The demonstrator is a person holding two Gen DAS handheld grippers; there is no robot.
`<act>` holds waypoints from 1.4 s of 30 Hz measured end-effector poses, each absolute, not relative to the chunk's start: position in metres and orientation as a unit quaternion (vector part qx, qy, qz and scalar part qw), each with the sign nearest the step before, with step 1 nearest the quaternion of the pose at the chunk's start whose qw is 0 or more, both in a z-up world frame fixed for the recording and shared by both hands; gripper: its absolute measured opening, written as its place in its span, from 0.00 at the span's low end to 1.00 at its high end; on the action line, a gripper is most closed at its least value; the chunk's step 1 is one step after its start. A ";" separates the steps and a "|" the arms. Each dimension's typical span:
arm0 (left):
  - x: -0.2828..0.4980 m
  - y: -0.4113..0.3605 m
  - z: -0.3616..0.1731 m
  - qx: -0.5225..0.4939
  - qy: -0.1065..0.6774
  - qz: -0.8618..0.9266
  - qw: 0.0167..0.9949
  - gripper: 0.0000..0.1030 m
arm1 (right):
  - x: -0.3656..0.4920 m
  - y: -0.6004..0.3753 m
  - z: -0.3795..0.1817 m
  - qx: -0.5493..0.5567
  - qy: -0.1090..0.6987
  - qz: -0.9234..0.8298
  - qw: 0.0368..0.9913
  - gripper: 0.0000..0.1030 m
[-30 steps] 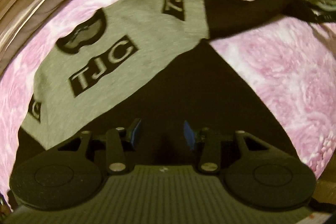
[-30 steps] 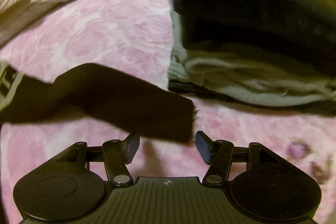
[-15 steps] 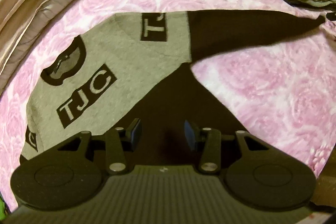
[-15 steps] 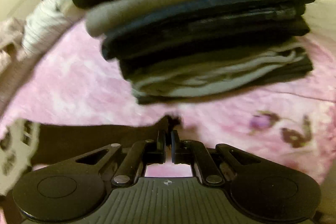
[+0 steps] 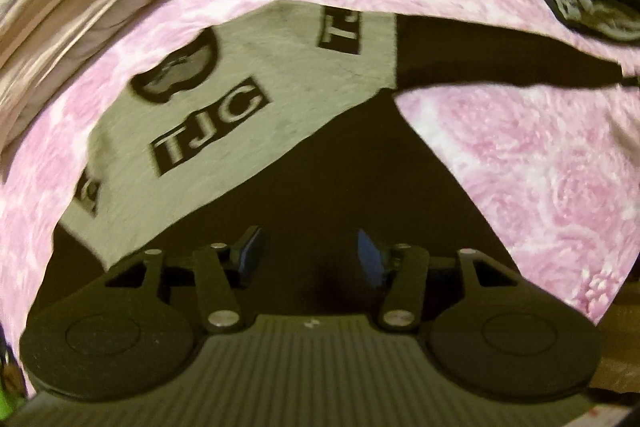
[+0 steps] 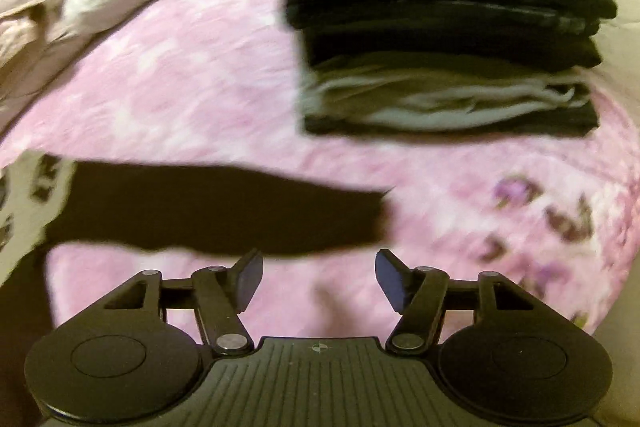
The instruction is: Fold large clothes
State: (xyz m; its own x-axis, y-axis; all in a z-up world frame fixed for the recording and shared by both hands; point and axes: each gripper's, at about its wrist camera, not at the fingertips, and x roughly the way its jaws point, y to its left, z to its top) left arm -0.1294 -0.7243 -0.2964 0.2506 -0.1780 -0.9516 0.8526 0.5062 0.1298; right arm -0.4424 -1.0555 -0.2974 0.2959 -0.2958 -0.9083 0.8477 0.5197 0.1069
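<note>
The grey panel of the grey-and-black sweatshirt (image 5: pixel 256 115) carries the letters "TJC" in pale capitals inside a black box (image 5: pixel 212 131), printed slantwise across its middle in the left wrist view. A second black box (image 5: pixel 340 29) near the panel's upper edge shows a "T" and part of a "J" before the fold cuts it off, and a third at the lower left corner (image 5: pixel 88 193) shows only a curved letter that may be a "C". In the right wrist view the same prints (image 6: pixel 44 175) are too blurred to read.
</note>
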 end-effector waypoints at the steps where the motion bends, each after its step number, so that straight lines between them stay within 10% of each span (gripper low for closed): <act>1: -0.130 -0.717 -0.290 0.334 0.497 -0.355 0.718 0.53 | -0.439 -1.043 -0.293 0.310 0.454 -0.374 0.747 0.58; 18: -0.160 -0.535 -0.199 0.203 0.481 -0.313 0.793 0.99 | -0.389 -0.818 -0.164 0.218 0.437 -0.309 0.816 0.79; 42: -0.230 -0.437 -0.150 0.178 0.468 -0.255 0.827 0.99 | -0.356 -0.688 -0.114 0.139 0.466 -0.200 0.851 0.80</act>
State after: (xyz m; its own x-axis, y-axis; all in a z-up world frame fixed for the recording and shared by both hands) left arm -0.2304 -0.4365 -0.1502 0.4322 -0.2549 -0.8650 0.5882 0.8068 0.0561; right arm -0.3563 -0.6882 -0.1137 0.4866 -0.2103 -0.8479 0.4697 0.8814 0.0509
